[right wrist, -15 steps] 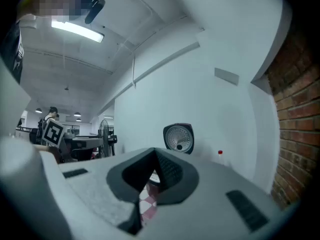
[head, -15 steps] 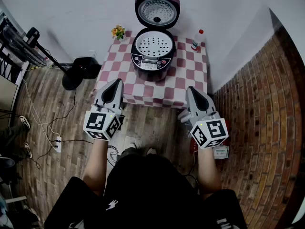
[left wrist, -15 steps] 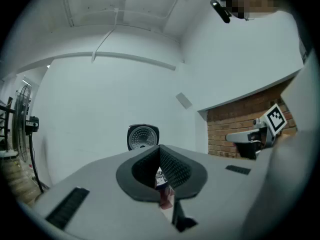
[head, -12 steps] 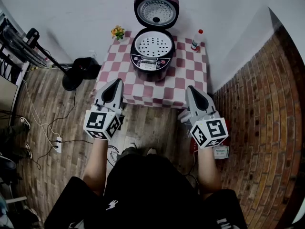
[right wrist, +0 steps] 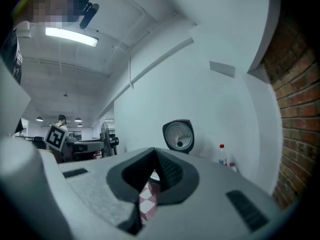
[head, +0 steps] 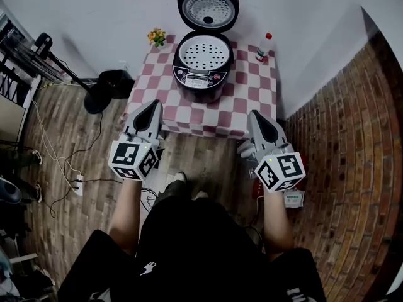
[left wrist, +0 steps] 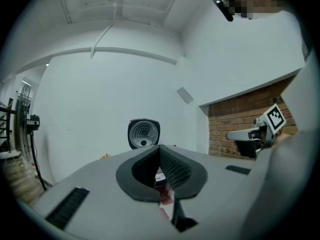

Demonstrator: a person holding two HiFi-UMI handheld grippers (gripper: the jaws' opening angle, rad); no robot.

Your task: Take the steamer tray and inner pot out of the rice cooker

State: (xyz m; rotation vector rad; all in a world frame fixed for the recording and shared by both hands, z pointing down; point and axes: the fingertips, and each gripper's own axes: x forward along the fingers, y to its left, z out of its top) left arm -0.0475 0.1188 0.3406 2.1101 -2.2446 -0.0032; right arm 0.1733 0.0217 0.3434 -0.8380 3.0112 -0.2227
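Overhead, the dark, rounded cooker [head: 203, 74] stands on a small table draped in a red-and-white checked cloth [head: 252, 96], set against a plain white wall. Its hinged lid [head: 208, 8] is raised upright, showing a dimpled metal inner face. The tray [head: 203, 52], a pale round disc pierced with rows of small holes, sits in the cooker's mouth; the pot cannot be made out beneath it. A clear bottle [head: 263, 47] with a red cap stands at the cloth's far right corner, and a small bunch of yellow flowers [head: 156, 37] at its far left. The left gripper [head: 153, 104] and right gripper [head: 254, 114], smooth grey wedges each bearing a marker cube, are held level before the table's near edge, well apart from the cooker. Both gripper views show ribbed black pads pressed together with nothing between them. The floor [head: 82, 143] is of worn wooden planks, and a brick wall [head: 340, 124] rises at the right.
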